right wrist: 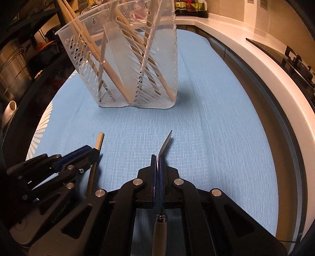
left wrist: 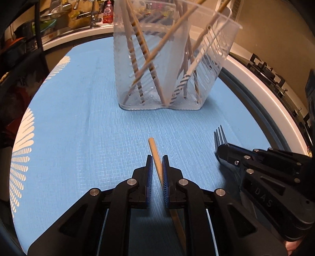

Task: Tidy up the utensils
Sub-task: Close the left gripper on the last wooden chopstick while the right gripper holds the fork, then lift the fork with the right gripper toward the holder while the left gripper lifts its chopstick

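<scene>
A clear plastic utensil holder [left wrist: 173, 65] stands on the blue mat [left wrist: 78, 122], with several chopsticks leaning in its two compartments; it also shows in the right wrist view [right wrist: 126, 59]. My left gripper [left wrist: 157, 157] has its jaws narrowly apart around a wooden chopstick [left wrist: 154, 149] that lies along the mat; whether the pads pinch it is unclear. My right gripper [right wrist: 159, 157] is shut on a metal fork [right wrist: 166, 141], tines forward, handle trailing under the gripper. The fork's tines [left wrist: 220, 135] and the right gripper show at the right of the left wrist view. The left gripper [right wrist: 92, 155] shows at the lower left of the right wrist view.
A white counter rim [right wrist: 265, 59] curves around the mat's right side, with a stove [right wrist: 295, 61] beyond it. A sink tap and bottles [left wrist: 98, 15] stand behind the holder. Dark shelving with metal pots [right wrist: 13, 65] is on the left.
</scene>
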The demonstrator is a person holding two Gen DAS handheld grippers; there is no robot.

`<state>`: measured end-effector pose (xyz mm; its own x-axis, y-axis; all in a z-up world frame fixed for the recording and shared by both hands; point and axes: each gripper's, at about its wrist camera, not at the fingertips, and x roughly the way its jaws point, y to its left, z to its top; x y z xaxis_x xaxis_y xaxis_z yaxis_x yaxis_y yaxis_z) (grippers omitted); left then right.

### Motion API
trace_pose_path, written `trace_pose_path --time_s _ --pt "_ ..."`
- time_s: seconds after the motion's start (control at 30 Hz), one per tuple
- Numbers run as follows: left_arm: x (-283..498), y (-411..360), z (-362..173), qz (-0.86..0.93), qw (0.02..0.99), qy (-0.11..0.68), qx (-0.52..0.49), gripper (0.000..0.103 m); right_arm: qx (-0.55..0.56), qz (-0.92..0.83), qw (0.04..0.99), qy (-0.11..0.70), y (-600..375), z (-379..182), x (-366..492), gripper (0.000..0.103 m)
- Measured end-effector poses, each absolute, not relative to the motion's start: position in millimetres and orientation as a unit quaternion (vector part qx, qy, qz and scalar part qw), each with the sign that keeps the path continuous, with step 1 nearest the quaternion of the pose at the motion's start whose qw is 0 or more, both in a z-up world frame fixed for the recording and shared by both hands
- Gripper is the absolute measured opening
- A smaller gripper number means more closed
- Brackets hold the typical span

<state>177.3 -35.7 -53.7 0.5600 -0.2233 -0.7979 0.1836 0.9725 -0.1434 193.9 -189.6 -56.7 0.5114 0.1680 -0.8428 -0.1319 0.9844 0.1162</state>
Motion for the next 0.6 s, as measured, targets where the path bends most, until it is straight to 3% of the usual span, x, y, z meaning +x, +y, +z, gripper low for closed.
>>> trace_pose_path --time_s 0.27,0.6 --pt "174.0 -48.6 -54.2 -0.103 0.883 0.456 0.031 0.008 0.021 0.084 0.869 0.488 -185.2 -57.4 196.7 0.007" --pt "174.6 -15.9 -51.6 -0.059 0.877 0.476 0.009 0.007 0.030 0.083 0.866 0.492 -183.6 -60.2 209.5 0.007"
